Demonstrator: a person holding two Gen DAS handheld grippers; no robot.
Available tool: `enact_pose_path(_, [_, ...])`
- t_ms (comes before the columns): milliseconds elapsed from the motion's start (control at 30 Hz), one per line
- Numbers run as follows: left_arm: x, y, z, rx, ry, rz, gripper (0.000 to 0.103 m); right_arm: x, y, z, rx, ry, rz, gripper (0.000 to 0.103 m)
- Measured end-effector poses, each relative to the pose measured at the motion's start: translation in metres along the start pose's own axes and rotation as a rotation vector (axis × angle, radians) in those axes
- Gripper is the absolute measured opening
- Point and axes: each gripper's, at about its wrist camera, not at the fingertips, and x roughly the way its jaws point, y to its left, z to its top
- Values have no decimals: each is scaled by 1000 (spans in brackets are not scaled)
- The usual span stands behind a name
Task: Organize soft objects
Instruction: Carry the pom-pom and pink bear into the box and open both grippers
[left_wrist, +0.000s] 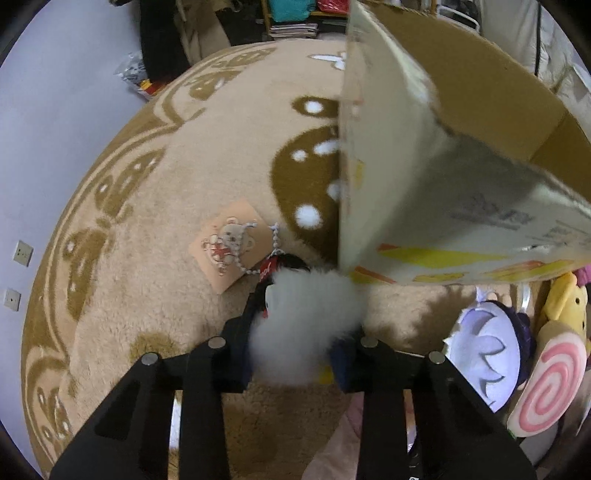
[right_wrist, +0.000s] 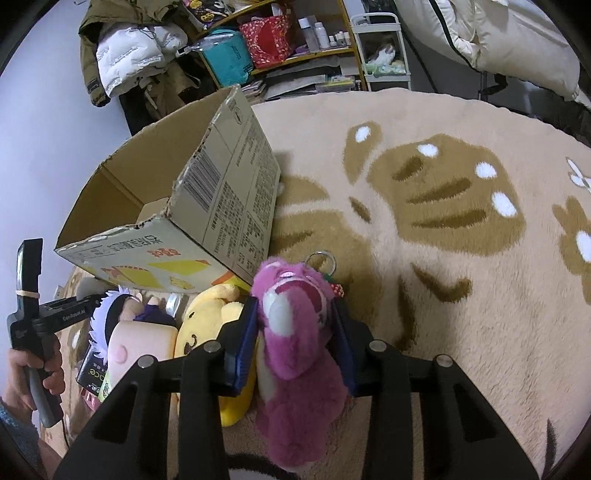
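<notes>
My left gripper is shut on a white fluffy plush keychain with a red tag and a bead chain, held just in front of the near corner of the open cardboard box. My right gripper is shut on a pink bear plush with a key ring, held above the rug to the right of the box. A yellow bear plush and a white-haired doll lie by the box's front. The left gripper's handle shows at the far left of the right wrist view.
A beige rug with brown butterfly patterns covers the floor. A card with a small bear charm lies on the rug left of the box. A swirl cushion and a purple-white plush lie at right. Shelves and clothes stand behind.
</notes>
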Motion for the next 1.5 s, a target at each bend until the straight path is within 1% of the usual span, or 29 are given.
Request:
enact_pose_path(33, [-1,1,0,-9,-4,7,30,-1,0,1,-1,-3,0,40])
enact_pose_path(133, [-5,7,-1,-54,-19,-11,29,-7,2,3,-8,-29,-1,39])
enact_pose_path(233, [-13,8,-2,-55,-52,27,29,-16,4,6,-16,-68,-6,39])
enact_pose_path(433, [-42,13,-10,-91,-134,66,29,-34,4,11,-16,-143,-3,39])
enact_pose_path(533, [-66,16,-15,-116,-219,80,29,-47,7,13,-22,-196,-9,39])
enact_pose_path(667, [-109,16,-15,-128,-340,89,29,-68,4,16,0,-276,9,39])
enact_pose_path(733, [-129,13,-12,-124,-394,87,30,-78,4,19,2,-310,15,39])
enact_pose_path(800, [-145,9,-11,-110,-441,101,30,-88,7,23,-11,-341,23,39])
enact_pose_path(900, [-162,1,-8,-86,-505,116,30,-104,16,30,-43,-383,30,39])
enact_pose_path(1033, [-174,-6,-1,-69,-538,120,30,-124,34,38,-89,-439,46,39])
enact_pose_path(1200, [-192,-10,14,-59,-594,97,30,-140,63,48,-157,-487,84,39])
enact_pose_path(1300, [-198,-15,25,-51,-617,85,30,-141,81,55,-208,-502,98,39])
enact_pose_path(1400, [-203,-19,35,-51,-626,47,30,-135,95,61,-241,-496,116,39])
enact_pose_path(1500, [-204,-26,42,-26,-628,51,30,-124,103,64,-267,-483,115,39])
